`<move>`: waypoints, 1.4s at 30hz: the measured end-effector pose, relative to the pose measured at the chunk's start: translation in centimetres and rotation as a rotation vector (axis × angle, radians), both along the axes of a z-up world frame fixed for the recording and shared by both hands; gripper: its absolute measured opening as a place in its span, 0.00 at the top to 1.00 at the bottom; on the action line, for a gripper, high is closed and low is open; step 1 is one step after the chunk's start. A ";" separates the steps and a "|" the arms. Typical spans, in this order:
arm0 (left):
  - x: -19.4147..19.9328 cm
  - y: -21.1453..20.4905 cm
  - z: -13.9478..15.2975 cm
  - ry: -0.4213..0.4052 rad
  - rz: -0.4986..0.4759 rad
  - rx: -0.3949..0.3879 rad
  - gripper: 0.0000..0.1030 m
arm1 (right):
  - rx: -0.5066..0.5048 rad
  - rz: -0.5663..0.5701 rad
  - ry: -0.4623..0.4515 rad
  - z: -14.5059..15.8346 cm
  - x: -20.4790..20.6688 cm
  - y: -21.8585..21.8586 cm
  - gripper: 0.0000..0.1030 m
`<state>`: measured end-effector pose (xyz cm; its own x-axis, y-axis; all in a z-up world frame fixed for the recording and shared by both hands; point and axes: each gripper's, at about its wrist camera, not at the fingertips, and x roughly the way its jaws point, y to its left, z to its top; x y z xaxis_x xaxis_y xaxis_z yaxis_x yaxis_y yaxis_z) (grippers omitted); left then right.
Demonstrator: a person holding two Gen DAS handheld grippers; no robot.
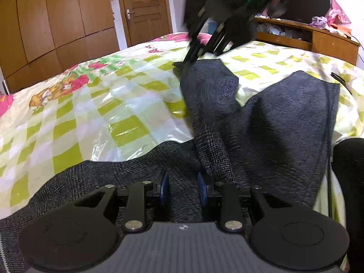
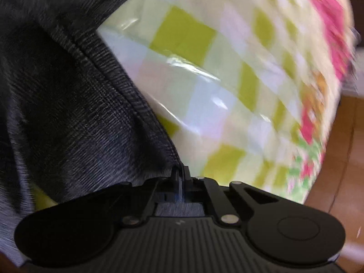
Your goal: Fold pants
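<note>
The dark grey woven pants [image 1: 261,122], made of a fine checked fabric with faint lighter lines, lie spread across a bed covered by a glossy sheet of yellow-green and white squares [image 1: 91,118] with pink cartoon prints along its far and left edges. In the left wrist view the garment fills the near and right part of the bed: one broad panel runs off to the right with a straight stitched edge, a second, narrower section reaches toward the far side, and a band of cloth crosses the near foreground.

The left gripper [image 1: 183,187] sits low over this near band with its blue-padded fingers [image 1: 164,187] parted, cloth showing between them but not pinched.

The right gripper [image 1: 182,64], blurred and black, reaches down from the far top of that view to the far tip of the narrower section. Its own camera shows its fingers [image 2: 182,176] pressed together on a seamed edge of the pants, the cloth rising leftward from the tips in dark folds, with the checked sheet beyond on the right.

Behind the bed stand brown wooden wardrobe doors [image 1: 52,22], a wooden room door [image 1: 145,9] and a curved wooden headboard shelf [image 1: 314,36] holding loose clutter.
</note>
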<state>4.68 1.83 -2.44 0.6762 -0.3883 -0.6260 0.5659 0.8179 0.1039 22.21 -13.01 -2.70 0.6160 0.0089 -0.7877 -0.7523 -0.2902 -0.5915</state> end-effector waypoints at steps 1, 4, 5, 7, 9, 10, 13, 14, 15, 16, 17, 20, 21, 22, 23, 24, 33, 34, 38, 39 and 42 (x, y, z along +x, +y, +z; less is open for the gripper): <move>-0.4 -0.4 0.3 -0.005 -0.009 0.001 0.61 | 0.033 -0.035 -0.033 1.2 -0.8 -0.6 0.99; -1.5 -1.8 0.7 -0.007 -0.045 0.001 0.61 | 0.144 -0.165 -0.104 5.3 -4.4 -3.6 0.99; -1.7 -2.5 0.7 -0.011 -0.056 0.009 0.61 | 0.181 -0.218 -0.111 6.4 -6.0 -4.8 0.99; -2.2 -4.0 0.3 -0.015 -0.085 0.030 0.61 | 0.235 -0.329 -0.116 7.4 -9.3 -7.1 0.99; -2.6 -5.5 -0.2 -0.014 -0.125 0.064 0.61 | 0.289 -0.455 -0.101 6.9 -12.1 -9.5 0.99; -2.9 -6.4 -0.5 -0.026 -0.141 0.098 0.61 | 0.329 -0.549 -0.085 6.0 -13.6 -10.9 1.00; -2.8 -7.9 -1.0 -0.029 -0.156 0.177 0.62 | 0.425 -0.773 -0.034 2.2 -17.3 -14.4 1.00; -2.7 -8.2 -0.8 -0.027 -0.160 0.189 0.62 | 0.469 -0.844 -0.015 1.0 -17.8 -15.2 1.00; -2.6 -8.3 -0.7 -0.021 -0.162 0.199 0.62 | 0.510 -0.903 0.006 0.2 -18.1 -15.9 1.00; -2.4 -8.4 -0.6 -0.014 -0.164 0.209 0.62 | 0.565 -0.941 0.005 0.0 -18.4 -16.5 1.00; -2.3 -8.6 -0.5 -0.011 -0.164 0.218 0.62 | 0.629 -0.967 -0.005 0.3 -18.4 -16.9 1.00; -2.3 -9.4 -0.5 -0.011 -0.152 0.239 0.62 | 0.838 -1.025 0.000 2.4 -16.9 -18.1 0.98; -2.3 -9.6 -0.6 -0.014 -0.145 0.242 0.62 | 0.886 -1.034 0.010 3.0 -16.3 -18.5 0.96; -2.3 -9.8 -0.6 -0.014 -0.136 0.241 0.62 | 0.935 -1.039 0.018 3.5 -15.3 -18.6 0.92; -2.3 -9.9 -0.7 -0.012 -0.128 0.234 0.62 | 0.984 -1.043 0.027 4.0 -14.3 -18.8 0.92; -2.2 -9.9 -0.7 -0.010 -0.120 0.226 0.62 | 1.018 -1.045 0.034 4.5 -13.5 -18.7 0.92; -2.0 -8.8 -0.9 0.004 -0.097 0.142 0.61 | 0.794 -0.746 -0.024 2.2 -8.6 -9.0 0.58; -2.1 -8.7 -0.9 0.004 -0.094 0.135 0.61 | 0.733 -0.729 -0.047 0.8 -8.3 -8.1 0.60; -2.1 -8.4 -0.8 -0.001 -0.088 0.117 0.61 | 0.581 -0.749 -0.189 -2.4 -6.1 -7.1 0.92; -2.1 -8.4 -0.7 0.000 -0.088 0.116 0.61 | 0.622 -0.804 -0.194 -1.6 -5.6 -7.8 0.96; -2.2 -8.6 -0.2 -0.013 -0.096 0.125 0.60 | 0.841 -0.955 -0.201 3.2 -5.7 -11.7 0.99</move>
<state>2.49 -6.81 -2.68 0.6478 -0.3717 -0.6649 0.6391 0.7402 0.2089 16.56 -24.76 0.55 0.7599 -0.0532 -0.6478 -0.3307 0.8264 -0.4557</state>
